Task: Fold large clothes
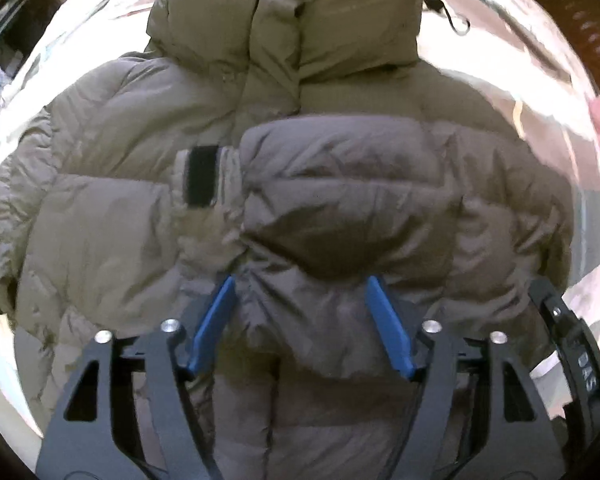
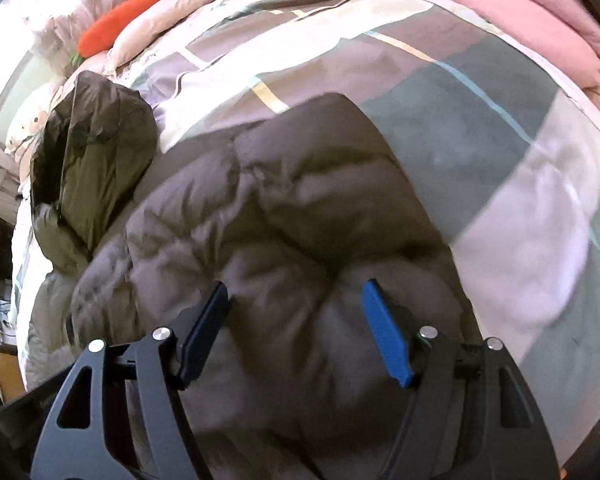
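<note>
Honestly this looks like the sleeve-folding stage on a puffer jacket that's lying spread out on a bed, hood at the far end. Going left to right in the left wrist view: the jacket's left side bulges out toward the bed edge, then there's a black velcro patch near the middle, then a sleeve already laid across the chest. The left gripper has its jaws wide apart, blue fingers straddling the bunched cuff end of that sleeve; I can't tell if they're touching fabric or just above it. At the far right edge a bit of black gear shows, I'd guess the other gripper.

Right wrist view, same order: hood off to the left, then the puffy sleeve and shoulder mass, then bare patchwork bedsheet. The right gripper is spread open too, one finger either side of a fat ridge of jacket.

My take: puffy stuff springs back, so bite deep into the bulk before closing, and press the fold flat rather than just dropping it.

Room-wise, there's plenty of bare sheet on the right. A pink blanket and an orange carrot plush sit well away at the far end, so nothing's crowding the fold
</note>
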A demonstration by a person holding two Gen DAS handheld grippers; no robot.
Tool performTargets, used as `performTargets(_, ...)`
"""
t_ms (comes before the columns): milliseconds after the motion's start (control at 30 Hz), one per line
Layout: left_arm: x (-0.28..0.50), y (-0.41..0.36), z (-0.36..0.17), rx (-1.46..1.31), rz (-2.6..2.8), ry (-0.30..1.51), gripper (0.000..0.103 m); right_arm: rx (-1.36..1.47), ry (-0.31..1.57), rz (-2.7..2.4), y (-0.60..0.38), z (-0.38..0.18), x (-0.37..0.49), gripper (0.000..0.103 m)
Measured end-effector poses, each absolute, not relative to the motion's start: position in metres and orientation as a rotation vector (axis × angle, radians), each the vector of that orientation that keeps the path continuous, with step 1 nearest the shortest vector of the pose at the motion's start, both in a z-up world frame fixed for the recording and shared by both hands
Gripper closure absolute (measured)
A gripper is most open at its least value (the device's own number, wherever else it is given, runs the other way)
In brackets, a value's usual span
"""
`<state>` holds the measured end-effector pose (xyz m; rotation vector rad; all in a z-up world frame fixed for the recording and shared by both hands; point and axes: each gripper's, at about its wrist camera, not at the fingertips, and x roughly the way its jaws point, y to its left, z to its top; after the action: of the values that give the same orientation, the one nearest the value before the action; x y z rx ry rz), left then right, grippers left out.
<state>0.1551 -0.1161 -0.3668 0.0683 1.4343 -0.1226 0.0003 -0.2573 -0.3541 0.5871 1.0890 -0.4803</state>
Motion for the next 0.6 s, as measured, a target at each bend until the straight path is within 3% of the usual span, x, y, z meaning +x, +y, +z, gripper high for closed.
performTargets(167, 0.149, -0.112, -0.392, 0.155, -0.102, 1.516, 0.031, 0.532, 1.266, -0.428, -0.252, -0.389, 0.014, 0.032)
performTargets(333, 0.139, -0.100, -0.365, 0.128, -0.138, 1.459, 0.031, 0.587, 1.192, -0.430, -0.258, -0.365, -0.006, 0.032)
performTargets(467, 0.136, -0.085, -0.374, 0.149, -0.105, 1.540, 0.031, 0.647, 1.289, -0.437, -0.258, -0.386, -0.013, 0.032)
performTargets(600, 0.142, -0.044, -0.346, -0.008, -0.127, 1.478, 0.029, 0.653, 1.167, -0.471, -0.256, -0.353, -0.019, 0.032)
